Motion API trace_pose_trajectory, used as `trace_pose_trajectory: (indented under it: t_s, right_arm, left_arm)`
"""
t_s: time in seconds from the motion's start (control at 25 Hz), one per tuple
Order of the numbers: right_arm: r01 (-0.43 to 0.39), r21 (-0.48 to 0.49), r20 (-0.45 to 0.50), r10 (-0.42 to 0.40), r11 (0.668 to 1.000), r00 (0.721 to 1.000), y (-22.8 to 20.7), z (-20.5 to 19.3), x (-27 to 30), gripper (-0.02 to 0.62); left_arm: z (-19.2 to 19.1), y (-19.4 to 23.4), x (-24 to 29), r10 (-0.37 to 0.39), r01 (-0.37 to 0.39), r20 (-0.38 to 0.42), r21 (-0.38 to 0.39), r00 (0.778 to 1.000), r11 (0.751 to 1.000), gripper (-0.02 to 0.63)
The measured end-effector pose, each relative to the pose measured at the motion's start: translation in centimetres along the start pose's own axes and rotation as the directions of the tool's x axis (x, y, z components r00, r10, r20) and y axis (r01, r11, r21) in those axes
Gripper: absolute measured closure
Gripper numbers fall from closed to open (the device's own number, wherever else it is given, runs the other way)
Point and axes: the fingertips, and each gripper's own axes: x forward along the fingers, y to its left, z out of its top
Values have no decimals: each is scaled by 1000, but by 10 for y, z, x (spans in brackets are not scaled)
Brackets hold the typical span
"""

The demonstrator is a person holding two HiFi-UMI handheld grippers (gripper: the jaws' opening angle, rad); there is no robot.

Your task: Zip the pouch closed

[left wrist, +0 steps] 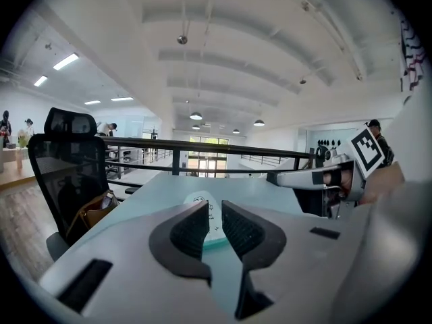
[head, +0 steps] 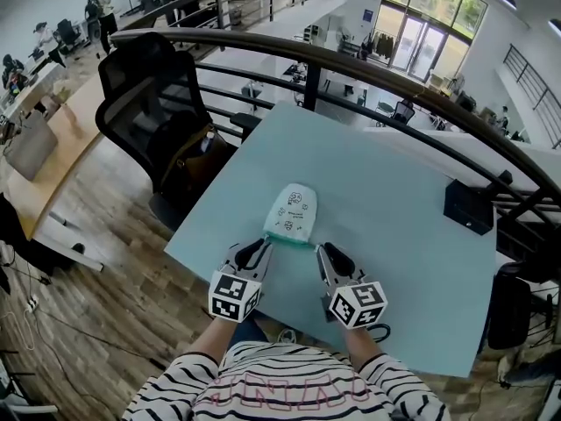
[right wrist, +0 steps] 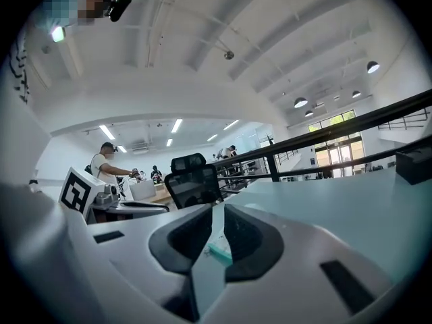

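Our left hand-held gripper and right hand-held gripper are hanging near the pouch, jaws a little apart, holding nothing. We are not seeing whether it is zipped shut.

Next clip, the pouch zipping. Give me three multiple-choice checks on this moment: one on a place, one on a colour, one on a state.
1. Where is the pouch?
A. on the chair seat
B. on the table, just beyond the left gripper and right gripper
C. on the floor

2. What colour is the table?
A. light blue
B. dark brown
C. red

3. How do the left gripper's fingers stand?
A. pressed tight together
B. clamped on the pouch
C. apart, with nothing pressed between them

Key: 1 B, the head view shows it lying past both grippers' tips. 2 A, every view shows that colour. 3 C, the left gripper view shows a clear gap.
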Motion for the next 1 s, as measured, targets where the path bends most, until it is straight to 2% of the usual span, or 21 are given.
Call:
trace_pose_trajectory:
  t_s: [0.36,0.68,1.0]
  right_arm:
    - [-43,29,76,41,999,996,26,21,-23,558]
    - [-73,64,93,66,995,993,41,19,-35,566]
    - [-76,45,78,73,996,994,48,12,-45,569]
  left_arm:
    - [11,-17,-28,-4,4,52,-2,999,1000,574]
    - [17,-26,-50,1,2,103,-23,995,1000,581]
    - [18,-35,-64,14,-13,132,-14,991,1000,583]
